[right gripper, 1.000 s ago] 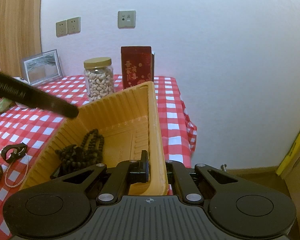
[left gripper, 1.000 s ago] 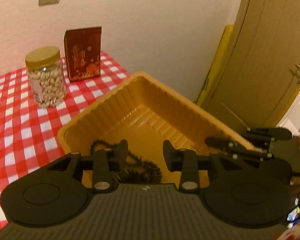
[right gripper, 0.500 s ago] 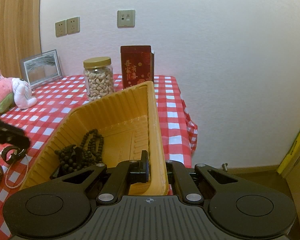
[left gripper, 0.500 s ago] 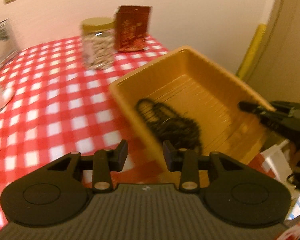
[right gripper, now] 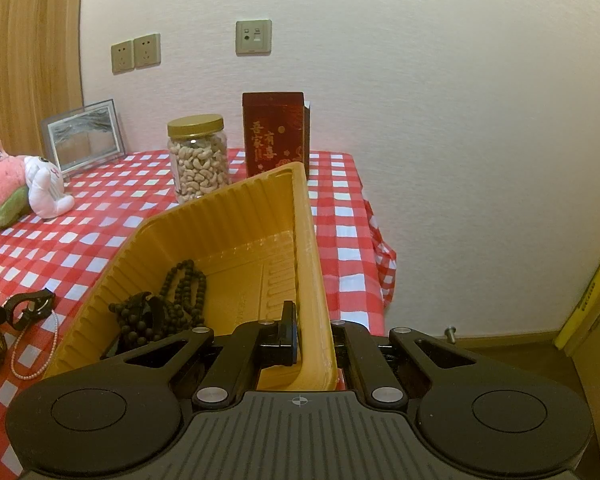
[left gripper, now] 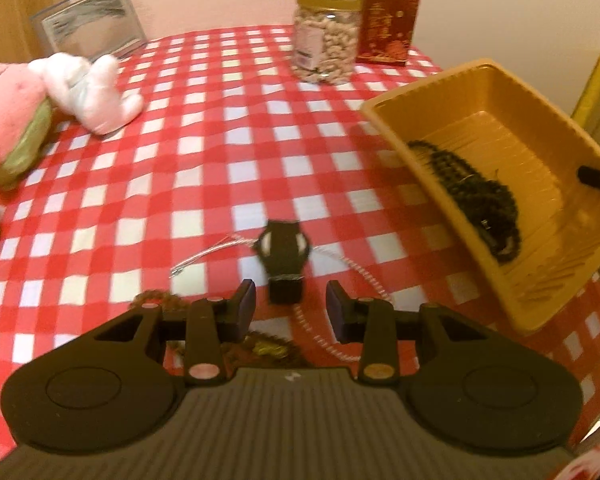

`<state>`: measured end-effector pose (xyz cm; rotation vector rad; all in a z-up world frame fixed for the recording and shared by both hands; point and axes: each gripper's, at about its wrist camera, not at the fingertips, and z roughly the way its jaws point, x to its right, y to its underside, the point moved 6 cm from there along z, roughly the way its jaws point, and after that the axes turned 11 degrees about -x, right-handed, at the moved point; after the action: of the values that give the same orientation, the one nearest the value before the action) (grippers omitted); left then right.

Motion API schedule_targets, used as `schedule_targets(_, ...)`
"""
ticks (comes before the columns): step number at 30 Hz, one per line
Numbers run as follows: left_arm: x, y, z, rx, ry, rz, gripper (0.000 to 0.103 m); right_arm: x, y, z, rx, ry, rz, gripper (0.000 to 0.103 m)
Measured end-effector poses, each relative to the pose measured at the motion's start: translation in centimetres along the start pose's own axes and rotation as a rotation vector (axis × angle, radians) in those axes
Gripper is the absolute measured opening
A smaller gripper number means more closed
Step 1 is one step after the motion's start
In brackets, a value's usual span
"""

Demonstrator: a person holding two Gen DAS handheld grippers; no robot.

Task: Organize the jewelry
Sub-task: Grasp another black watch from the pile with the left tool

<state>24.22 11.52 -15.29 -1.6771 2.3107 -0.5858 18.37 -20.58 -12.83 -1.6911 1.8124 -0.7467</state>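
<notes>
My right gripper point(right gripper: 314, 340) is shut on the near wall of the yellow tray point(right gripper: 236, 216) and holds it tilted at the table's right edge. A dark bead necklace point(right gripper: 160, 312) lies inside the tray; it also shows in the left wrist view point(left gripper: 476, 196). My left gripper point(left gripper: 290, 306) is open and empty, just above the checked cloth. A black watch point(left gripper: 284, 250) lies right in front of its fingertips, on a thin pearl necklace point(left gripper: 340, 264). A brown bead bracelet point(left gripper: 260, 346) lies partly hidden under the gripper.
A jar of cashews point(left gripper: 326, 36) and a red box point(left gripper: 388, 20) stand at the back. Plush toys point(left gripper: 80, 88) and a picture frame point(left gripper: 88, 24) are at the back left. The tray point(left gripper: 496, 128) overhangs the table's right side.
My left gripper has swung left out of the tray and down over the watch on the cloth, staying open. The right gripper and tray have not moved.
</notes>
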Motion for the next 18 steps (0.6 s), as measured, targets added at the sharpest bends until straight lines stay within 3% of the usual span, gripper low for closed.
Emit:
schedule_targets(7,-1.0,1.3,0.1,-0.004,-0.033,-0.009,0.035,0.0,-0.1,0.0,0.001,0.002,-0.002,0.004)
schedule_targets(18,-1.4,3.2,-0.2,0.004,-0.024,-0.013,0.035,-0.1,-0.2,-0.1,-0.005,0.004,-0.003,0.004)
